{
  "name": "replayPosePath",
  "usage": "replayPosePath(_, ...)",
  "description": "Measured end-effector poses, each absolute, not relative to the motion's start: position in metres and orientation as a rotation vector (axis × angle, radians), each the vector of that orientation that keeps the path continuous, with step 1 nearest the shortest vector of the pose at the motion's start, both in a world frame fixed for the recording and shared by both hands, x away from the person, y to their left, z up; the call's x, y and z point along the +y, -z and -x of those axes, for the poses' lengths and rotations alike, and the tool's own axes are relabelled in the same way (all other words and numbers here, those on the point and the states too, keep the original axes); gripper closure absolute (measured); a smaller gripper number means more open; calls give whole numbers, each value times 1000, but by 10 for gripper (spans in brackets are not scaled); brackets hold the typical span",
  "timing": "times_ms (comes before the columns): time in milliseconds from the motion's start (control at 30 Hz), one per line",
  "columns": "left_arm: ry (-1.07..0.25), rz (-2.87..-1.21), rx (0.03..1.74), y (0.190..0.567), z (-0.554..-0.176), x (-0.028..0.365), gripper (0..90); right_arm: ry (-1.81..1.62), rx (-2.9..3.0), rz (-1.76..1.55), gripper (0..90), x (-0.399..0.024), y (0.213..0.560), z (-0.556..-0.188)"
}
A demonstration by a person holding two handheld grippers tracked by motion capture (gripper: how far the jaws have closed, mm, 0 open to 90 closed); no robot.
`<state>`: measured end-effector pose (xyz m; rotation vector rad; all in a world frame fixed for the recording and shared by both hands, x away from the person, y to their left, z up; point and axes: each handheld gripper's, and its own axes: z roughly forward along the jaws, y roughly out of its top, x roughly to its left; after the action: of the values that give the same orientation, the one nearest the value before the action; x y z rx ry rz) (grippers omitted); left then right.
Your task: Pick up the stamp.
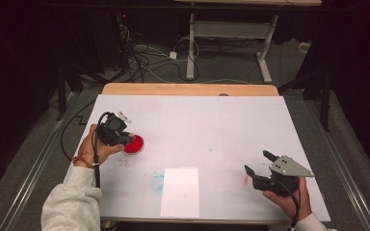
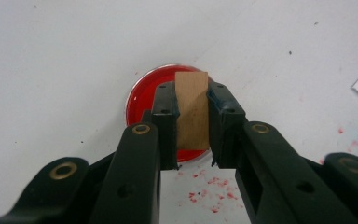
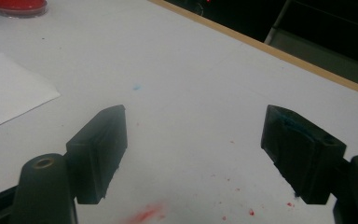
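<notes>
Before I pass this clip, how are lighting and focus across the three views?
High view: table sheet bright, surroundings nearly black. Left gripper view: wooden block and red dish fairly sharp, the near jaws soft. Right gripper view: right gripper jaws slightly soft, far table edge dim, no glare.

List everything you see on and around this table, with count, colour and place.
wooden block: one, tan, clamped between the left gripper's jaws over the dish
dish of red paint: one, red, left part of the table
paper sheet: one, white, near edge, centre
table cover: one, white, with red specks and a blue smudge
desk frame: one, grey, behind the table
cables: several, on the floor behind
left gripper: one, black, shut on the block
right gripper: one, black, open, near right
hands: two, in pale sleeves
</notes>
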<state>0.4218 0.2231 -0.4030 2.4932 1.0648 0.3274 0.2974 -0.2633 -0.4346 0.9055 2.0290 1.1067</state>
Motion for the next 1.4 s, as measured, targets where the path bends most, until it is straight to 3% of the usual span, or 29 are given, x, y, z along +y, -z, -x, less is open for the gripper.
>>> replayPosePath(800, -221, -2500, 1137, 438, -438, 227, 737, -1095, 2037, -908, 229, -263, 436, -299)
replayPosePath(1400, -244, -2485, 1151, 441, -436, 226, 740, -1096, 2035, -913, 229, -261, 436, -301)
